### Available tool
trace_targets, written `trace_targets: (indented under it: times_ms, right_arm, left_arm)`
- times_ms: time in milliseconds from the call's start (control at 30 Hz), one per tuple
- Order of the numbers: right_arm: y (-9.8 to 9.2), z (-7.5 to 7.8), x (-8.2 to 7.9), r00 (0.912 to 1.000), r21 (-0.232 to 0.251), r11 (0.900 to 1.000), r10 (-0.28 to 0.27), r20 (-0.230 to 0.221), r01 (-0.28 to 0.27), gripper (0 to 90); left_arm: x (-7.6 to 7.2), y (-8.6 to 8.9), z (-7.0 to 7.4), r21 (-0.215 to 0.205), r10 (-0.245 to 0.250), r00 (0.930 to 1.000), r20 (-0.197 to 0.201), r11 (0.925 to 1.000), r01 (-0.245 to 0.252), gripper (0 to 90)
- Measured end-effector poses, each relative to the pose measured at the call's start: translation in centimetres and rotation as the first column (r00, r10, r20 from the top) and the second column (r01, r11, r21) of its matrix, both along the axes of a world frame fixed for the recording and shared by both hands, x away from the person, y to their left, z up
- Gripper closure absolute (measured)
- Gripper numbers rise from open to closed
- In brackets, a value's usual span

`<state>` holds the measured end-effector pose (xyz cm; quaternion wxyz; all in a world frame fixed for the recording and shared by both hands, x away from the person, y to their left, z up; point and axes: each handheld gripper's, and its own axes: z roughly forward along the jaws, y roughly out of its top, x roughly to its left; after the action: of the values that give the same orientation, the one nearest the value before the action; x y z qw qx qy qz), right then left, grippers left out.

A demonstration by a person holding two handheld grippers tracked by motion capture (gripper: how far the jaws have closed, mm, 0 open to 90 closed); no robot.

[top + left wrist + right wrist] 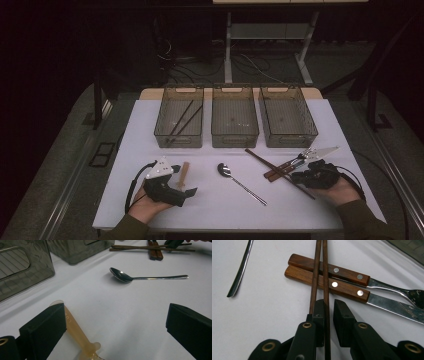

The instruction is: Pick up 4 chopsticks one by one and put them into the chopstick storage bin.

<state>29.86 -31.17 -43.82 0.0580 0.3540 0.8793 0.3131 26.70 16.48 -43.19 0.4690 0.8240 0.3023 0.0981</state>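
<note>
My right gripper point(329, 305) lies low at the near end of a pair of dark wooden chopsticks point(320, 267) that rest across the wooden handles of a knife point(329, 285) and a fork point(332, 270). Its jaws stand narrowly apart. One stick runs between them with a sliver of table showing beside it, and the other passes behind the left jaw. In the high view this gripper point(300, 175) is at the table's right. My left gripper point(184, 181) is wide open beside a pale amber plastic spoon point(75, 331). A metal spoon point(125, 277) lies farther out.
Three smoky clear bins stand in a row at the back: the left bin point(178, 142) holds a pair of dark chopsticks point(184, 119), beside it are the middle bin point(235, 142) and the right bin point(290, 142). The white table point(220, 210) ends close to both hands.
</note>
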Motion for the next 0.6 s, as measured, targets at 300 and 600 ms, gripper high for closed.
trace_targets:
  times_ms: [300,600]
  right_arm:
    - [0.01,-0.09,0.03,0.9999,-0.006,1.0,0.014,-0.003,-0.014,82.7]
    - [-0.04,0.02,-0.06,0.9995,0.0,1.0,0.03,-0.003,-0.03,83.4]
  left_arm:
    - [0.03,0.02,-0.06,0.004,-0.002,1.0,-0.001,1.0,0.002,2.0]
    - [0.03,0.08,-0.17,0.002,-0.004,1.0,-0.002,1.0,0.004,2.0]
